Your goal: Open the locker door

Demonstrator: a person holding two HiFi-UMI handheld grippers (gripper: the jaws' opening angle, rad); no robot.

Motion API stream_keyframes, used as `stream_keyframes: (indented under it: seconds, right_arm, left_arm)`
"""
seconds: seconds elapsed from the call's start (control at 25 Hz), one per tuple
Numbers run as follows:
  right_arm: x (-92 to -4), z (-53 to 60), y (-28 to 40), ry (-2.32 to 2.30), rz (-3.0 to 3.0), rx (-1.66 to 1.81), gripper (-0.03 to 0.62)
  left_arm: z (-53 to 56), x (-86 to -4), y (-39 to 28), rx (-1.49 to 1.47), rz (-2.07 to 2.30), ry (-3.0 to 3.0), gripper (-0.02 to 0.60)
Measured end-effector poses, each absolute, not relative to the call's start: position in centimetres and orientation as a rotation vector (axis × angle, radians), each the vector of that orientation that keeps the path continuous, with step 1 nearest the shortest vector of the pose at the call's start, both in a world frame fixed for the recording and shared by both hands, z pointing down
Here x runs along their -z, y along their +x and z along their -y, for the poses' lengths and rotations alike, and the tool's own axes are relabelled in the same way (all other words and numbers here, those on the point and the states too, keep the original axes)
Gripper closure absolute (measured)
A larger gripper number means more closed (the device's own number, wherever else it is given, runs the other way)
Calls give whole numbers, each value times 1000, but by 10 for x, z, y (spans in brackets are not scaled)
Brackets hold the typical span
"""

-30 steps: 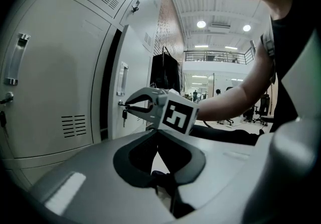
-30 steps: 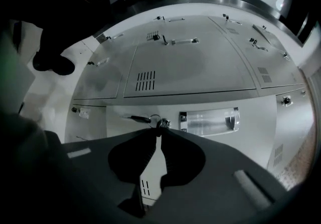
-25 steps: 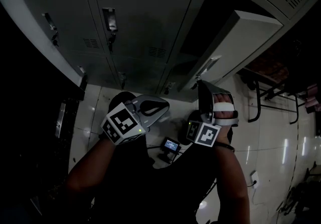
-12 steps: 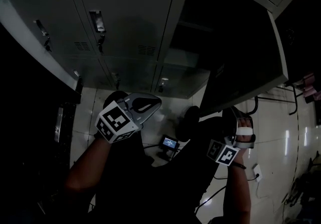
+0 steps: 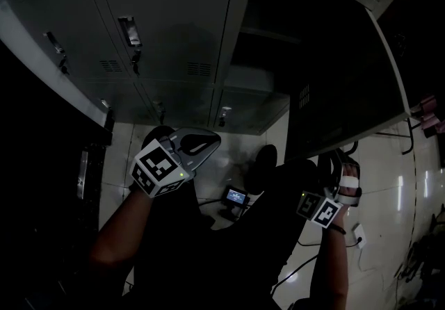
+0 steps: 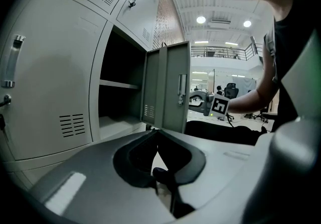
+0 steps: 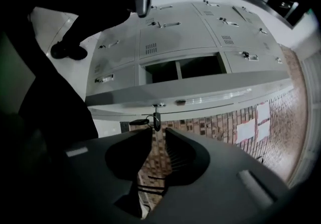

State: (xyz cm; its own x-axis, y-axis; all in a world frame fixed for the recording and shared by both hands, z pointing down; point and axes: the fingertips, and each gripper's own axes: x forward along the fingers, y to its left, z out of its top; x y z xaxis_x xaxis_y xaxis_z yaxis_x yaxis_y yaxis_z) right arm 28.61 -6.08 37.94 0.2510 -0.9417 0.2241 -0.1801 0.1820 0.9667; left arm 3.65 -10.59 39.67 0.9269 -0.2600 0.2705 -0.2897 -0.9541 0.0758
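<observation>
The locker door (image 5: 344,72) stands swung wide open, its dark inner face turned toward the open compartment (image 5: 281,37). In the left gripper view the door's grey outer side shows a vertical handle (image 6: 182,89) near its free edge and a small block of vent slots (image 6: 148,111) lower down. Inside the compartment a shelf (image 6: 118,85) runs across the dark interior. The right tongs (image 7: 158,131) have their jaws opening. There is a clear gap between the tips and nothing in it, only a brick wall (image 7: 241,117) seen beyond. In the head view they sit below the door's free lower corner, near it but not on it. The left tongs (image 6: 156,132) are held lower and to the left, in front of the closed lockers. Their jaws are brought together at the tips and grip nothing. Their marker cube (image 5: 160,168) faces the head camera. The neighbouring locker to the left stays closed, and its handle (image 5: 128,28) catches a little light. On the pale tiled floor (image 5: 389,190), between the person's arms, lies a small device with a lit screen (image 5: 237,197).
</observation>
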Motion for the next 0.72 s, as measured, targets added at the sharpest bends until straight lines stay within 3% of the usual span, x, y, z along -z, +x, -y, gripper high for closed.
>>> stream_keyframes:
  seconds: [0.2, 0.32, 0.72]
  right_arm:
    - [-367, 36, 279, 1441, 1440, 600, 488]
    - [-365, 25, 243, 1439, 1723, 473, 591]
    - [-388, 42, 140, 1280, 2345, 64, 591]
  left_arm:
    - [106, -396, 37, -392, 424, 2972, 569]
    - [106, -397, 37, -394, 421, 2972, 569]
    - [105, -397, 36, -398, 425, 2971, 569]
